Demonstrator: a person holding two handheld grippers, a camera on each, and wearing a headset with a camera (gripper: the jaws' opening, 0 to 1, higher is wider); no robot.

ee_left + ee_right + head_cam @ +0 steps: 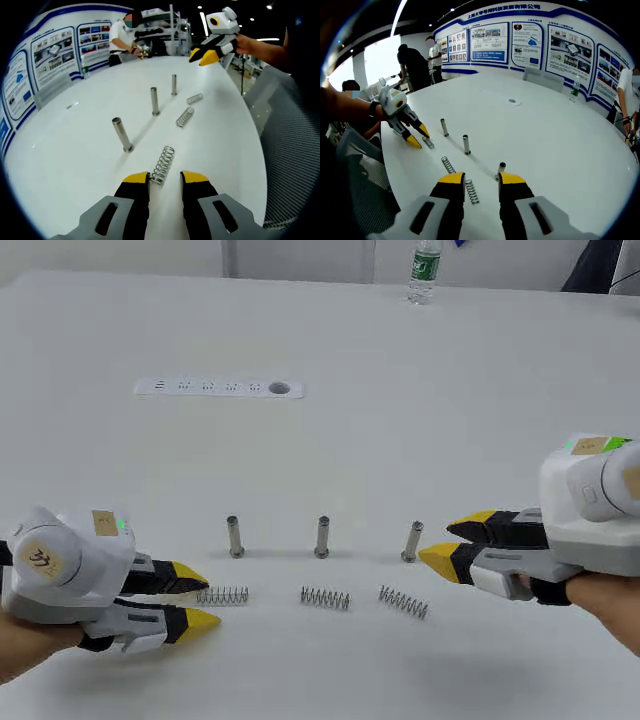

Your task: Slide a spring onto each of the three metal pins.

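Observation:
Three upright metal pins stand in a row on the white table: left pin (235, 537), middle pin (322, 537), right pin (412, 541). In front of each lies a loose spring: left spring (222, 595), middle spring (326, 598), right spring (404, 602). My left gripper (200, 598) is open low over the table, and the near end of the left spring (162, 164) lies just between its fingertips. My right gripper (442, 543) is open beside the right pin (500, 171), holding nothing, with the right spring (471, 191) just below it.
A white power strip (218, 388) lies further back on the table. A water bottle (425, 272) stands at the far edge. A mesh chair back (290, 150) is beside the table, and people stand in the background (415, 65).

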